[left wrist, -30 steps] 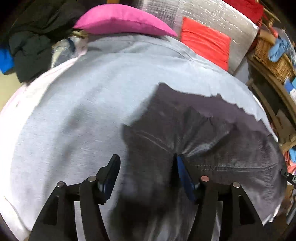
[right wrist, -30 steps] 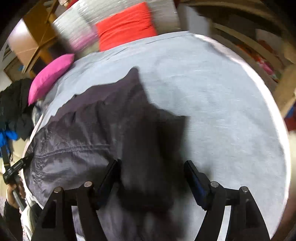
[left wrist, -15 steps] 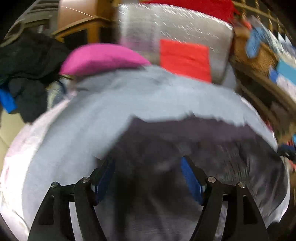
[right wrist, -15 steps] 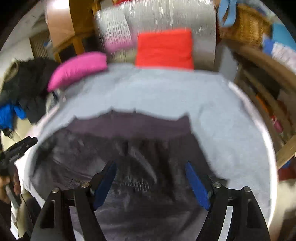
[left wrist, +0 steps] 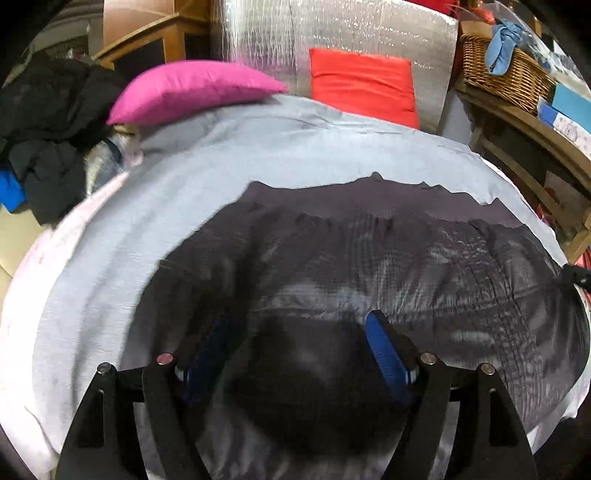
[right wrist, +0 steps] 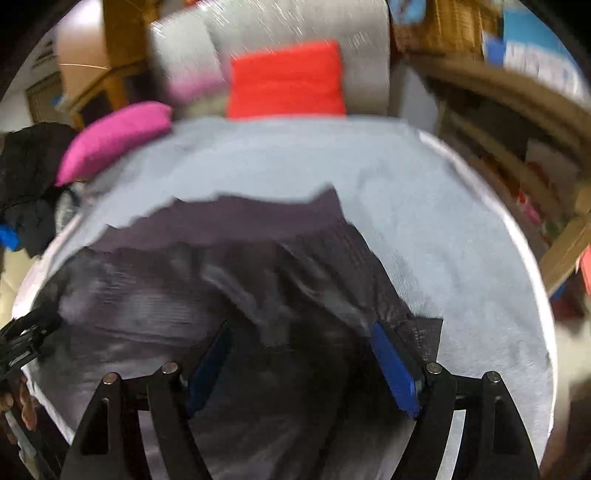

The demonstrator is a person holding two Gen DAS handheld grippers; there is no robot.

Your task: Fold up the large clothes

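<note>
Both grippers are tipped down over the dark grey garment, which lies spread flat on the light grey sheet covering the bed. The left gripper has just been opening its jaws and they stand wide now, with only dark cloth under the gap and nothing pinched. Same deal with the right gripper: spread wide, blue pads off the fabric. Past the garment's far edge there's a pink pillow and a red cushion leaning on a silvery panel. Left of the garment sits a heap of black clothes, and right of it a wicker basket on a wooden shelf. The right view is smeared with blur, so the garment's folds are hard to read, and its near edge is cut off behind the fingers.
</note>
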